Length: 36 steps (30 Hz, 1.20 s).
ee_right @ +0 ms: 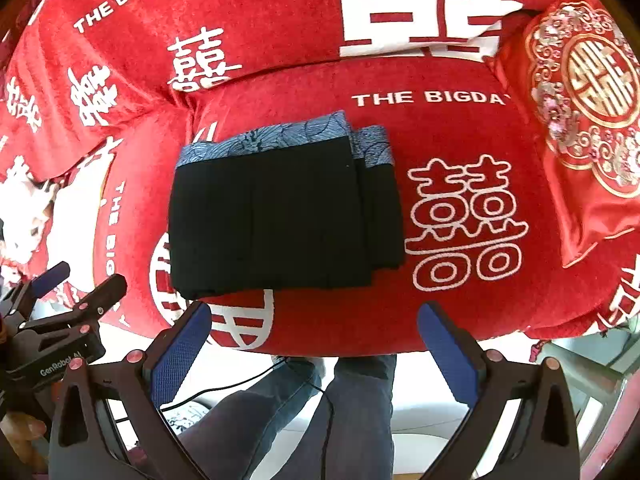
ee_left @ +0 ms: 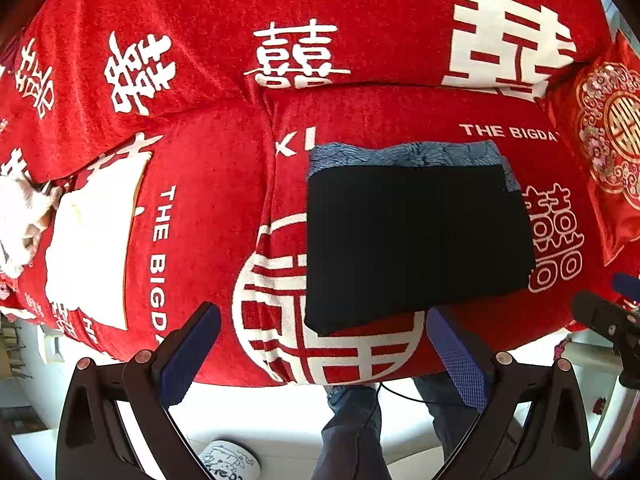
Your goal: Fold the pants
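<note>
The black pants (ee_left: 416, 240) lie folded into a compact rectangle on the red sofa seat, with a blue-grey patterned waistband (ee_left: 404, 154) at the far edge. They also show in the right wrist view (ee_right: 280, 224). My left gripper (ee_left: 324, 320) is open and empty, held just in front of the sofa's front edge, near the pants' near edge. My right gripper (ee_right: 314, 316) is open and empty, just short of the pants' near edge. The left gripper also shows at the left of the right wrist view (ee_right: 80, 292).
The red sofa cover (ee_left: 208, 208) bears white characters and lettering. A red embroidered cushion (ee_right: 580, 100) sits at the right. White fabric (ee_left: 92, 240) lies on the left seat. The person's legs (ee_right: 312, 408) and a cable are below the sofa edge. A mug (ee_left: 228, 462) stands on the floor.
</note>
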Tool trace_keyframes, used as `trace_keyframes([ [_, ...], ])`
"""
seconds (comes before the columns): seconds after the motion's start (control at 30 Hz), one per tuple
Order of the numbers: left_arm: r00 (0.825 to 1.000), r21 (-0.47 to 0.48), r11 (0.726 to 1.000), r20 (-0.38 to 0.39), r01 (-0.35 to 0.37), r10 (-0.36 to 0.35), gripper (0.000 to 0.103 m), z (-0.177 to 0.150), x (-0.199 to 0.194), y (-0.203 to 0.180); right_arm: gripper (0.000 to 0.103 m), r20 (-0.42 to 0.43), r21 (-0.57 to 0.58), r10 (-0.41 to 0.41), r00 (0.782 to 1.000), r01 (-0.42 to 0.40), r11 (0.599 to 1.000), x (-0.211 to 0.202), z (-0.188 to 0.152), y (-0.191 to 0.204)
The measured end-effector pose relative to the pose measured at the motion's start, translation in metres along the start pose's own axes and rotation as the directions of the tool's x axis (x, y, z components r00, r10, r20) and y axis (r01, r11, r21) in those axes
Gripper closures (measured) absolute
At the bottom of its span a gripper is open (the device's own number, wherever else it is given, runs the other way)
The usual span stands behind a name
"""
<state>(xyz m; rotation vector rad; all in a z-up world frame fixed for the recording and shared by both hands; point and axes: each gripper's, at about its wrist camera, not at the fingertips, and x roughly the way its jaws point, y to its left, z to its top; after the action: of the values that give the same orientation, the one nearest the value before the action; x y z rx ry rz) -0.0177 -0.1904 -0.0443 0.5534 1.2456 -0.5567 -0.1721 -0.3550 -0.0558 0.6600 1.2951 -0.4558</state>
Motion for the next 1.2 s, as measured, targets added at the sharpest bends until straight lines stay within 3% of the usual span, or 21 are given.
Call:
trace_keyframes([
  [0.2,1.0,-0.038,0.999,0.009,0.009,-0.009,0.0,0.0,-0.009,0.007,0.0,0.011,-0.016,-0.023,1.0,0.023,1.0,-0.01,-0.004,0.014],
  [0.47,1.0,-0.017,1.0,-0.014,0.016,-0.016,0.0,-0.005,-0.009,-0.001,0.0,0.015,-0.045,-0.065,0.998,0.066,0.997,-0.013,-0.001,0.028],
  [1.2,0.999,-0.008,1.0,-0.025,0.022,-0.023,0.0,0.002,-0.008,-0.004,0.0,0.006,-0.047,-0.075,0.997,0.075,0.996,-0.009,0.006,0.028],
])
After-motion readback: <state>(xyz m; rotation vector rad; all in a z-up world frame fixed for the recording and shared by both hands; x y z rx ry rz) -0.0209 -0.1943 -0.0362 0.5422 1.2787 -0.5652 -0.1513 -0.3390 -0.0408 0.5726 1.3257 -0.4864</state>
